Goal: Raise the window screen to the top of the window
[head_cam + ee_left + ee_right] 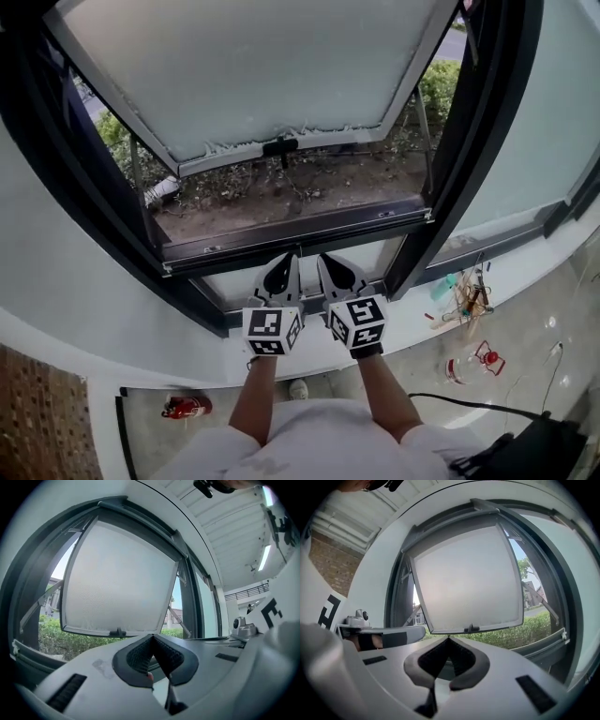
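The window's frosted sash [253, 75] is swung outward, with a black handle [280, 146] on its lower edge. A dark rail [300, 232] runs along the bottom of the opening, and I cannot make out any screen mesh above it. My left gripper [284, 266] and right gripper [329, 266] are side by side just below that rail, pointing at the window. Both are shut with nothing between the pads. The left gripper view shows closed tips [152, 637] under the sash [117, 583]. The right gripper view shows the same [448, 639] below the sash [464, 578].
Soil and shrubs [281, 187] lie outside below the sash. A tangle of wires and small items [467, 298] sits on the sill at right. A red object [186, 407], a red-and-white item [486, 356] and a black cable [469, 401] are on the floor.
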A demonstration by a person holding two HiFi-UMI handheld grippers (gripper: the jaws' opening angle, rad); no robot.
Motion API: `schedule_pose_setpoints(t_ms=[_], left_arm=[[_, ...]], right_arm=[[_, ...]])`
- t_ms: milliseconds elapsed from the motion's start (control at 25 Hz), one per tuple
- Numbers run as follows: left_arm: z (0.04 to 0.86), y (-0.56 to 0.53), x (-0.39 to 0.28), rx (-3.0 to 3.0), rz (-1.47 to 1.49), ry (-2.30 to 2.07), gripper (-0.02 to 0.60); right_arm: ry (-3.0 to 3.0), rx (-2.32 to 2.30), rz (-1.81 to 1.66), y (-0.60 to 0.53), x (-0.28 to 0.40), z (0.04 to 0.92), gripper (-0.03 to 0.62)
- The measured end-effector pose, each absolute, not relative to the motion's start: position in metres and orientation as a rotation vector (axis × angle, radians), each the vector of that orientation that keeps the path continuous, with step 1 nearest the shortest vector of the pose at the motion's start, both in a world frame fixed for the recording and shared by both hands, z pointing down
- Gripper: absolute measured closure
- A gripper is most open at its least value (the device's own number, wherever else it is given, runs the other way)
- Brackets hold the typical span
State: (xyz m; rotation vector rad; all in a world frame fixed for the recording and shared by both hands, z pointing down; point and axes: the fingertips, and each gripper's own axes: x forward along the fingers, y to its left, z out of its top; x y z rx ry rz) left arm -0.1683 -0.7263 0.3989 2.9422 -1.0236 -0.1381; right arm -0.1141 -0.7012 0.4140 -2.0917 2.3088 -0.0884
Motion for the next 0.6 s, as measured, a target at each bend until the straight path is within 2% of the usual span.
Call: schedule_pose_setpoints(t_ms=[240,440,600], left_arm=[[0.396,-0.755,-0.174,3.01,-0.14,-0.942,0.583],[0.414,-0.774,-0.167,2.979,-0.127,-0.923,0.583],[0.424,-0.792,-0.174,2.956,-0.081,-0.989,0.583]], right_arm=[[2.286,-2.165,-0.131,-0.718,-0.117,0.434,0.6],[2.271,-2.225,-0.21,-0.724,-0.075,0.476,0.6],[2.289,-2.238,-0.405,-0.738,-0.062,0.529,0.6]])
